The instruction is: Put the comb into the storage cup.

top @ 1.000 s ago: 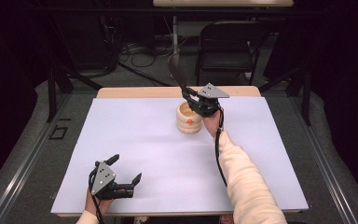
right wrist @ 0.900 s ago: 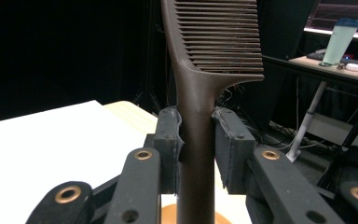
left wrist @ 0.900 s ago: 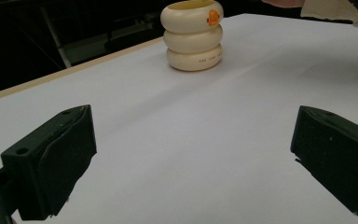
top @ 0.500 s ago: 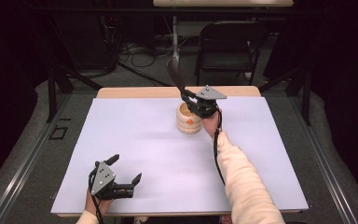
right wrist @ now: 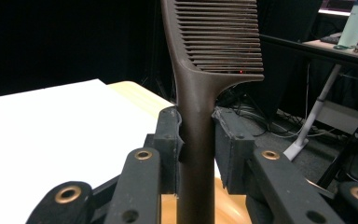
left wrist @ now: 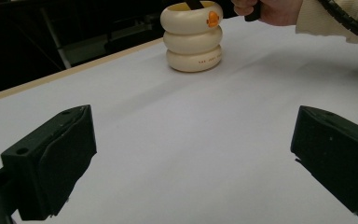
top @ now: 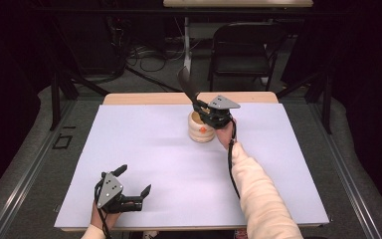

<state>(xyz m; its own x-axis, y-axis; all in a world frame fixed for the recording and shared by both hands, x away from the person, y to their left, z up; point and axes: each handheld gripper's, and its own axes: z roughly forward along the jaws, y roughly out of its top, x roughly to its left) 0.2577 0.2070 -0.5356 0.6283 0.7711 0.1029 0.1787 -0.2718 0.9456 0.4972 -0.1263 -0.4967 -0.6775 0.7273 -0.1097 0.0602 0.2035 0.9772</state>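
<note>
A dark brown comb point(right wrist: 200, 84) stands upright between my right gripper's point(right wrist: 196, 140) jaws, which are shut on its handle. In the high view the comb point(top: 187, 88) rises above a cream ribbed holder point(top: 200, 130) with an orange mark, its lower end over the holder's mouth, and my right gripper point(top: 202, 107) hovers at the rim. The holder point(left wrist: 193, 36) also appears far ahead in the left gripper view. My left gripper point(top: 134, 185) rests open near the table's front left edge, nothing between its fingers point(left wrist: 51, 158).
A white sheet point(top: 169, 164) covers the table, with a wooden strip point(top: 144, 98) along the far edge. A black chair point(top: 243, 50) and cables lie beyond the table. A person's cream sleeve point(top: 258, 189) crosses the right half of the sheet.
My right gripper has lifted the comb higher out of the holder and tilted it upward to the left. The left gripper has stayed put.
</note>
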